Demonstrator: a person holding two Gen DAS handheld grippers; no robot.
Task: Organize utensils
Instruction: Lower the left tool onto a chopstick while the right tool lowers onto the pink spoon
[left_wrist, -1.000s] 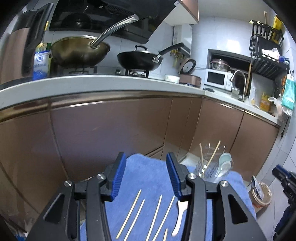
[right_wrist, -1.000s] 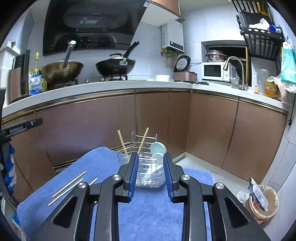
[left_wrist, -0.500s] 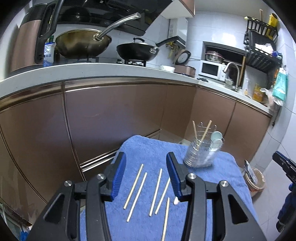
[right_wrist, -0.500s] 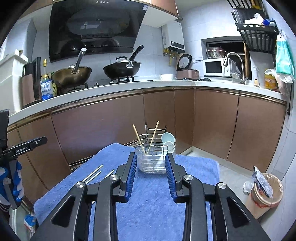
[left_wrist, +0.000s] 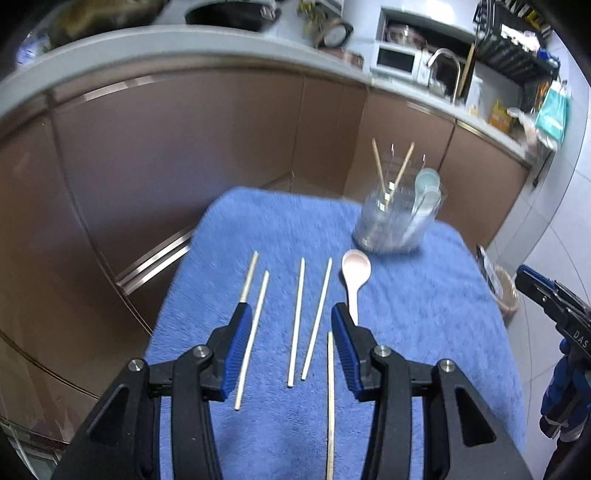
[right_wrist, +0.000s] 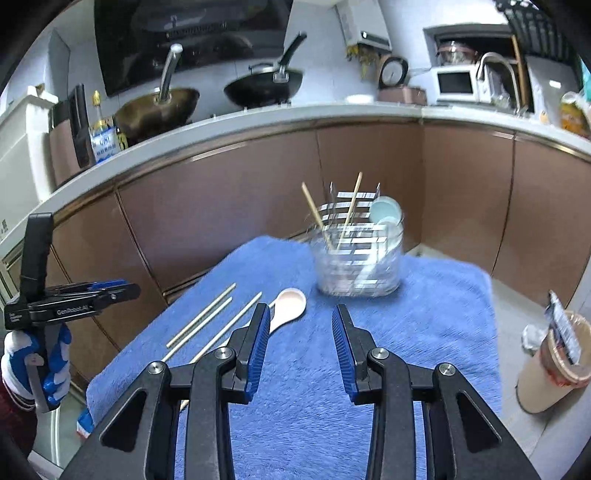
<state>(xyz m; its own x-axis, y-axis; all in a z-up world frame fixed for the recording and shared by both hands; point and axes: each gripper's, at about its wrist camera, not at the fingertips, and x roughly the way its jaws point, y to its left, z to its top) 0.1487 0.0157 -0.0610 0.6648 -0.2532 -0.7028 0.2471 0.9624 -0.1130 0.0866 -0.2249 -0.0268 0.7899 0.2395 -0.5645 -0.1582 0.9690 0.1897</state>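
In the left wrist view, the left gripper (left_wrist: 291, 314) is held open and empty above a blue towel (left_wrist: 406, 332). Five loose chopsticks (left_wrist: 297, 321) are laid roughly parallel on the towel, and a pale spoon (left_wrist: 354, 273) is laid just right of them. A wire utensil holder (left_wrist: 395, 225) is seen beyond, with two chopsticks and spoons standing in it.

In the right wrist view, the right gripper (right_wrist: 300, 317) is held open, nothing between its fingers, with the spoon (right_wrist: 290, 304) just left of it and the utensil holder (right_wrist: 358, 258) ahead. A paper cup (right_wrist: 550, 373) is seen on the floor.
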